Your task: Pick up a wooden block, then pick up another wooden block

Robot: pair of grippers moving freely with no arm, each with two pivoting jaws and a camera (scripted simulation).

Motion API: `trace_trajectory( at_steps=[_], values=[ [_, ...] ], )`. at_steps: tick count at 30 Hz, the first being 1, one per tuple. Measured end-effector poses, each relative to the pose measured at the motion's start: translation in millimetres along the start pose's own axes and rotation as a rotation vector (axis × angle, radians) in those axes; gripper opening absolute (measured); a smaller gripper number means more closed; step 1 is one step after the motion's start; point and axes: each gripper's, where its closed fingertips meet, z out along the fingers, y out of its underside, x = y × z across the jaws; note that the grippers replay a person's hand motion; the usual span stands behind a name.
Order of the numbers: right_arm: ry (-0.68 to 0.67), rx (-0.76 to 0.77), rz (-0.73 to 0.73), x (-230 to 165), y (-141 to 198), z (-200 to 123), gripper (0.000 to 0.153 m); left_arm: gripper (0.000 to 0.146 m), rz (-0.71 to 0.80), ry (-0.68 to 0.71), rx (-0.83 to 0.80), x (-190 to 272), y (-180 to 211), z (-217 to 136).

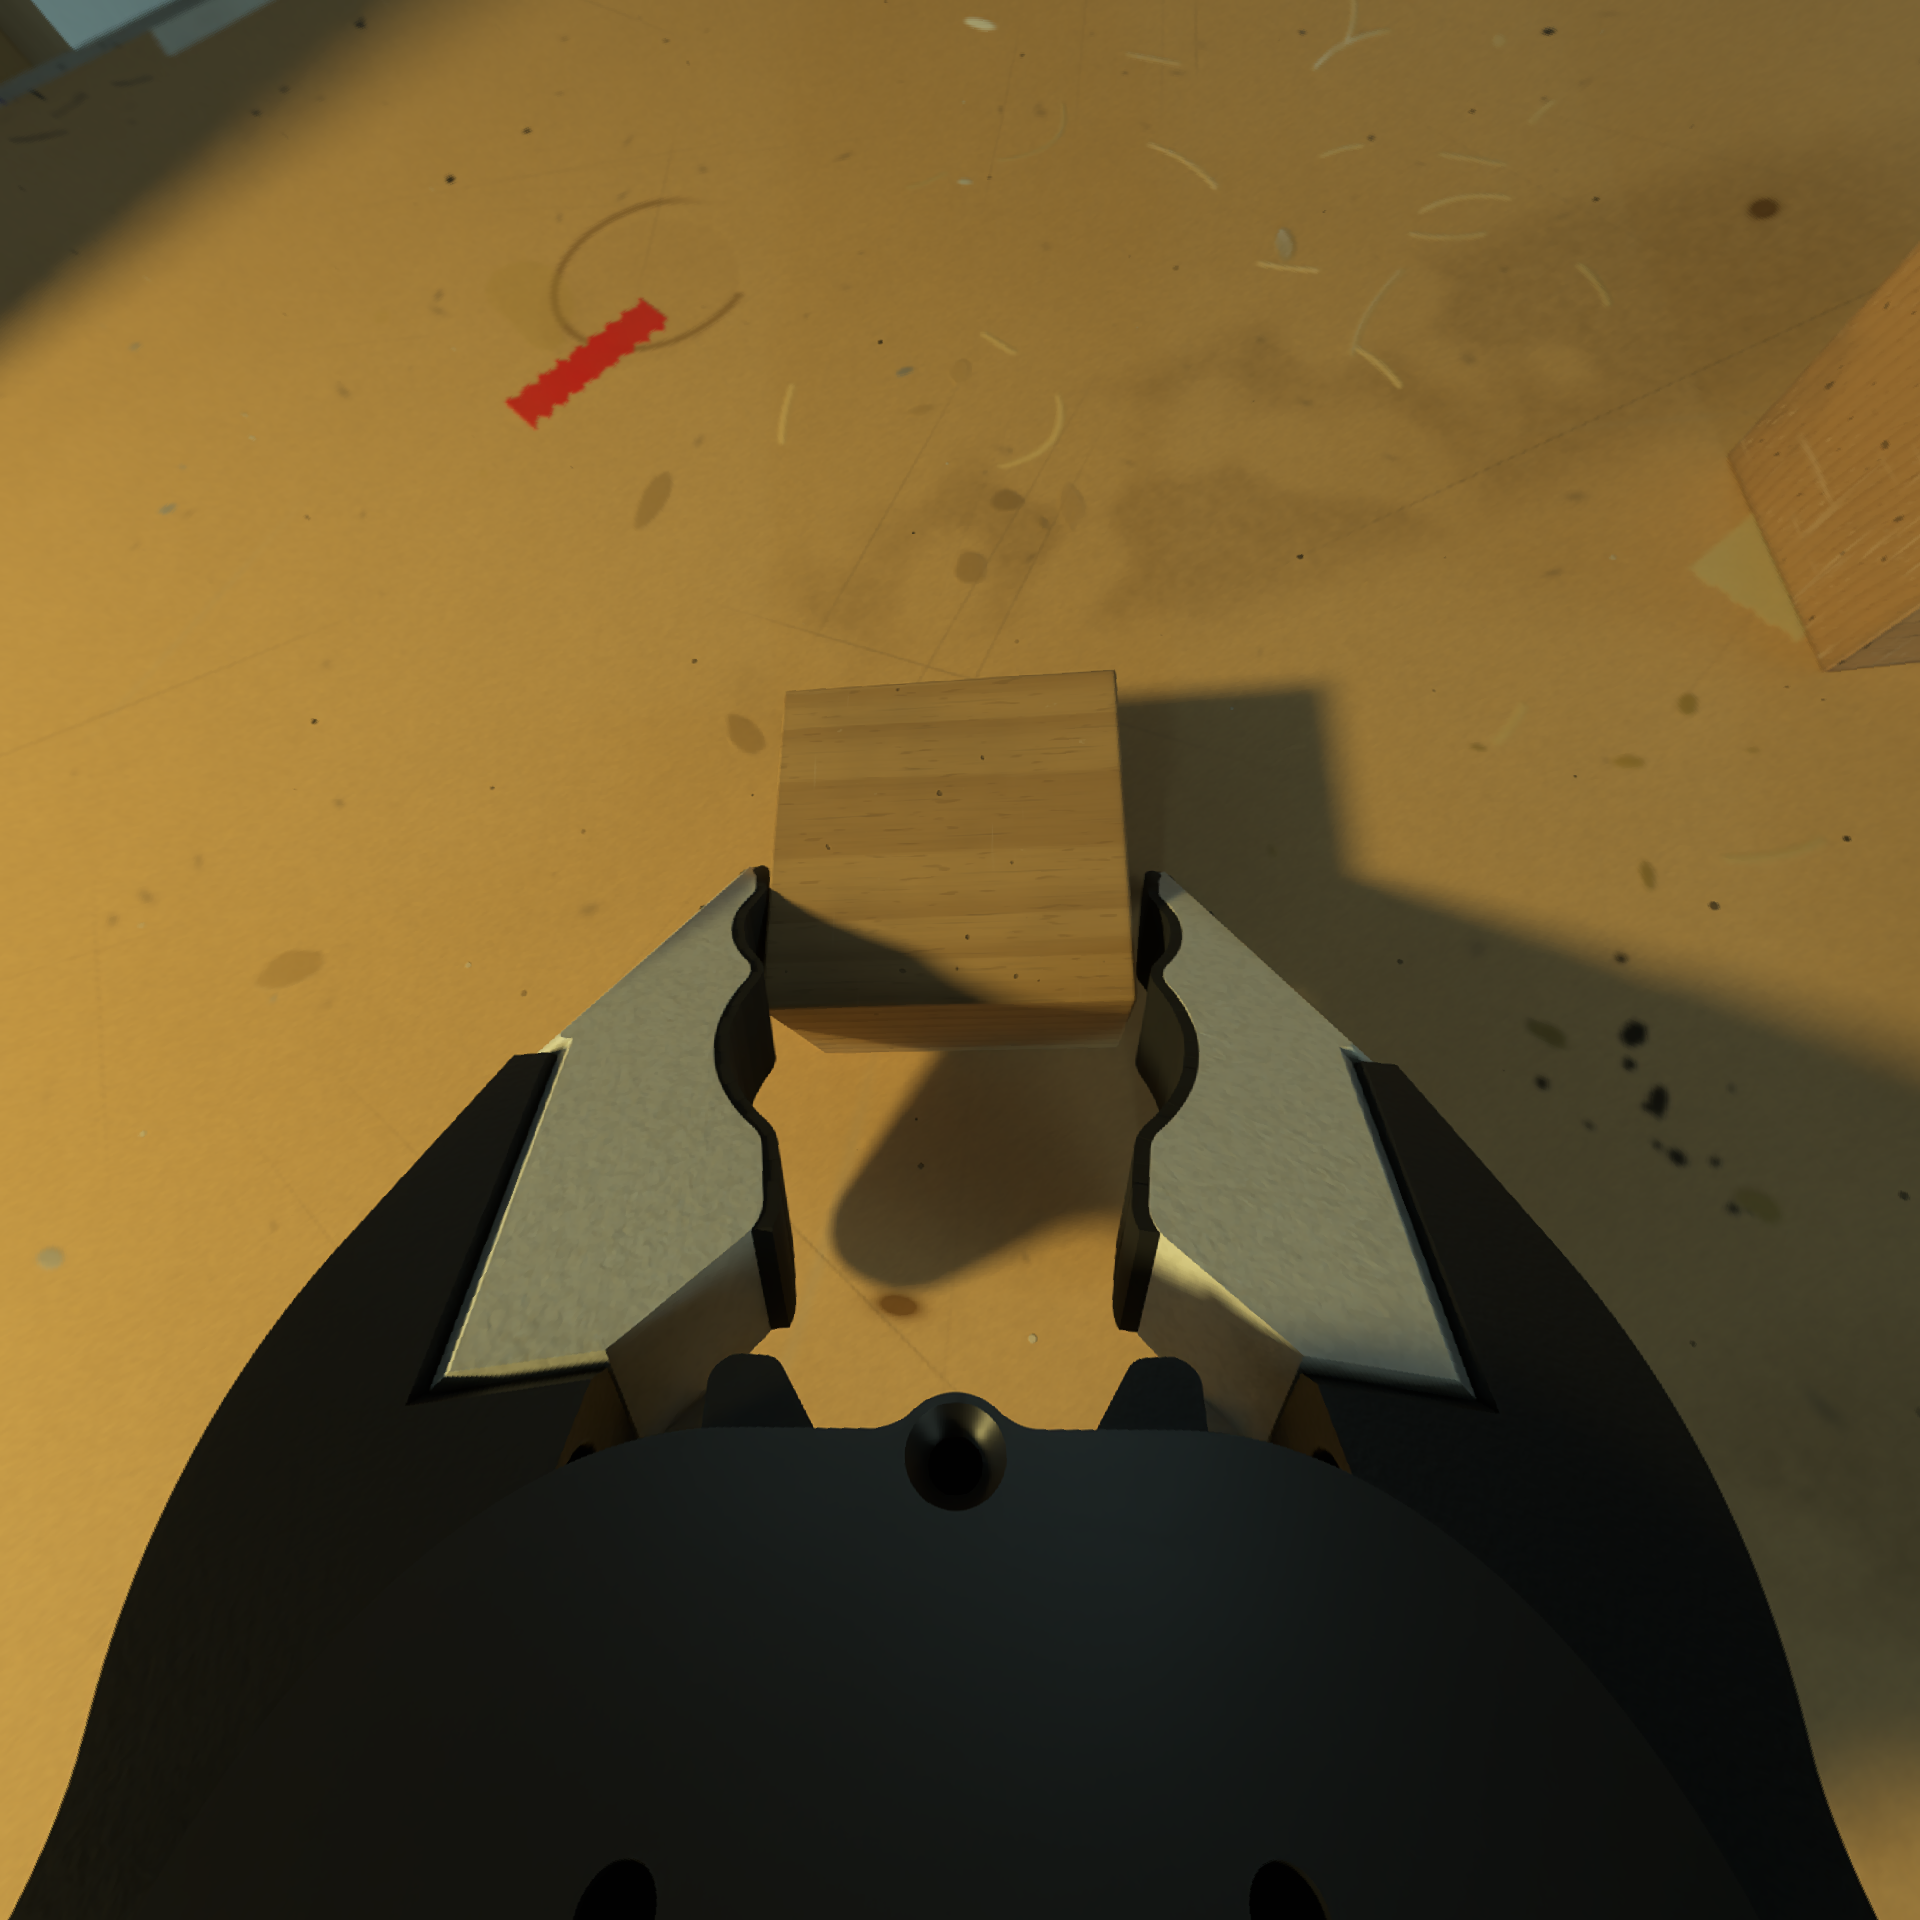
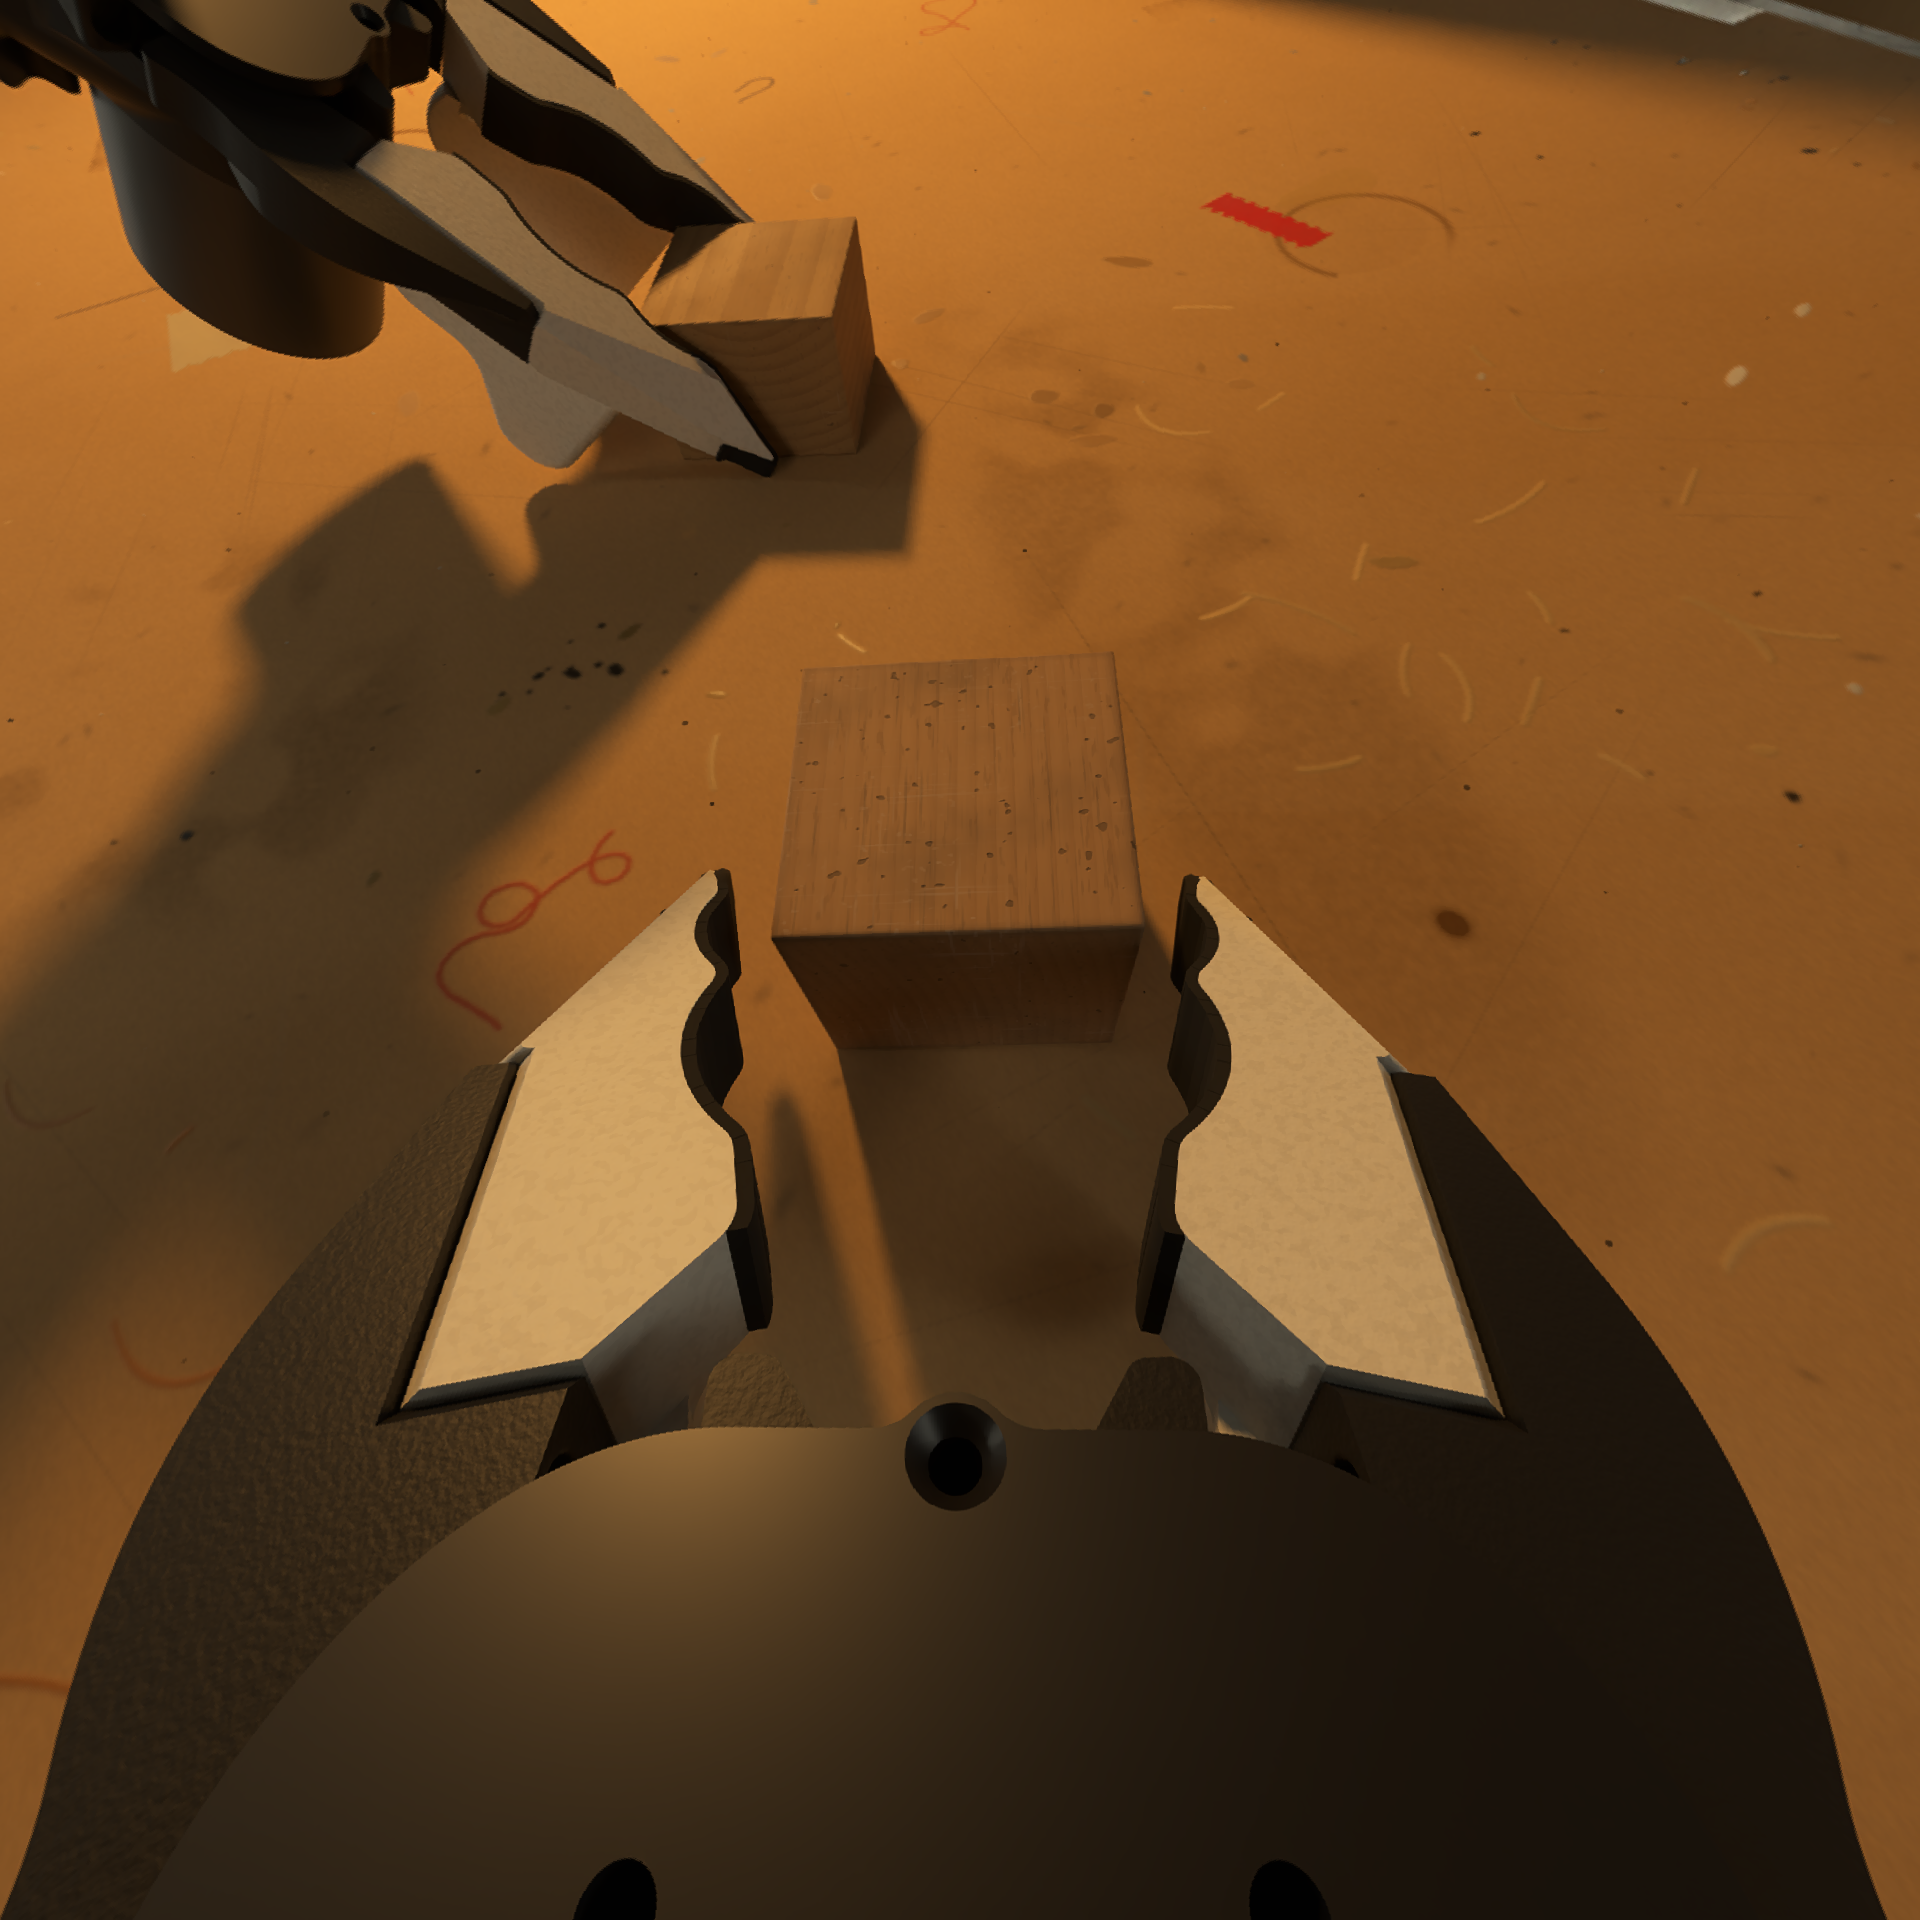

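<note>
A light wooden block stands on the orange-brown table. My left gripper has its two fingers pressed against the block's left and right sides, near its closer end. The right wrist view shows the same grip, left gripper on the block, with the lower fingertip at table level. A darker speckled wooden block stands in front of my right gripper, which is open. Its fingertips flank the block's near end with a gap on each side. This block also shows at the right edge of the left wrist view.
A red strip of tape lies on a ring stain at the far left; it also shows in the right wrist view. Black ink spots and a red scribble mark the table. A pale object sits at the far left corner.
</note>
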Motion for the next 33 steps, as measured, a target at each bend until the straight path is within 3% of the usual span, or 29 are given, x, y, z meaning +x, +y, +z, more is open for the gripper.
trace_trajectory(
  at_steps=[4, 11, 15, 22, 29, 33],
  values=[
    [0.004, -0.004, 0.005, 2.5, 0.4, 3.8, 0.084, 0.067, -0.048, 0.067, 0.011, 2.6, -0.4, -2.1],
    [0.003, -0.002, 0.000, 2.2, -2.1, 7.4, 0.081, 0.067, -0.041, 0.046, 0.034, -0.4, -3.9, -7.6],
    [0.000, -0.019, -0.010, 0.9, -0.7, 8.3, 0.071, 0.067, -0.033, 0.039, 0.036, -0.6, -4.7, -8.7],
    [-0.001, -0.016, -0.014, -2.1, -1.5, 7.3, 0.071, 0.067, -0.040, 0.041, 0.048, -0.9, -5.5, -10.7],
    [0.089, 0.132, 0.058, -1.3, -59.0, -3.6, 0.071, 0.067, -0.050, 0.003, 0.051, -11.6, -4.4, -18.7],
    [0.115, 0.105, 0.074, -10.4, -89.9, 10.9, 0.070, 0.067, -0.071, -0.030, 0.074, -21.5, -7.5, -30.5]
  ],
)
